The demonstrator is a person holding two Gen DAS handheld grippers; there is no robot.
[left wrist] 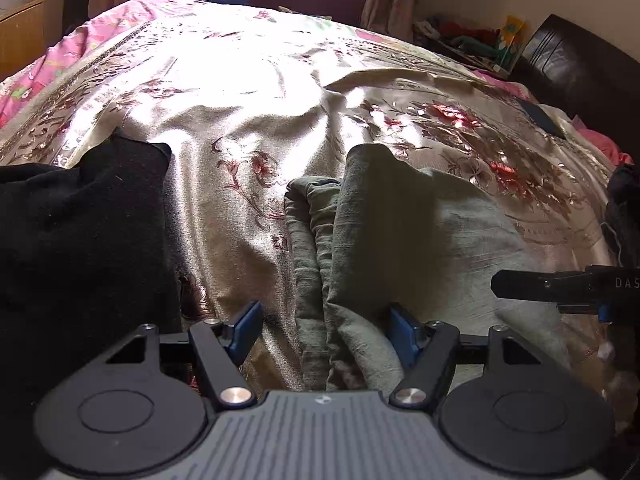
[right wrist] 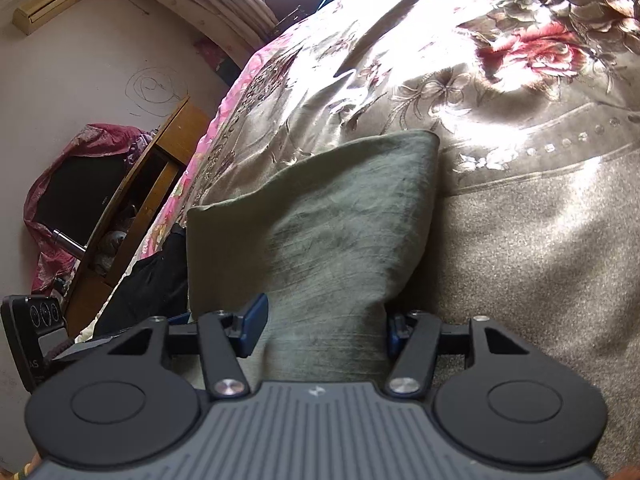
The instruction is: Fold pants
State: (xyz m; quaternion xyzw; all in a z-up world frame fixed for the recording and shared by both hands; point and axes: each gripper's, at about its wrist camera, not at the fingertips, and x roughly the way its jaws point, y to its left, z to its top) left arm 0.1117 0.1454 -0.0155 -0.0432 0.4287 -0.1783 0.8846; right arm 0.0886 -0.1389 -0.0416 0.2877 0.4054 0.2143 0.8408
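Lying folded on a floral bedspread (left wrist: 248, 120), grey-green pants (left wrist: 380, 240) are sitting between the left gripper (left wrist: 326, 334)'s parted, unclenched fingers, beside a black garment (left wrist: 80, 240). Seen from the right wrist, the right gripper (right wrist: 324, 330) is straddling the pants (right wrist: 320, 220), apparently released though its right pad is half hidden.

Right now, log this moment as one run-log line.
stage: fold pants | left gripper: open over bunched edge of green pants | right gripper: open astride pants | surface: floral bedspread | nearby: black garment

Left tool (left wrist: 326, 334) gapes over folded green pants (left wrist: 380, 248) on floral bedspread (left wrist: 240, 92).
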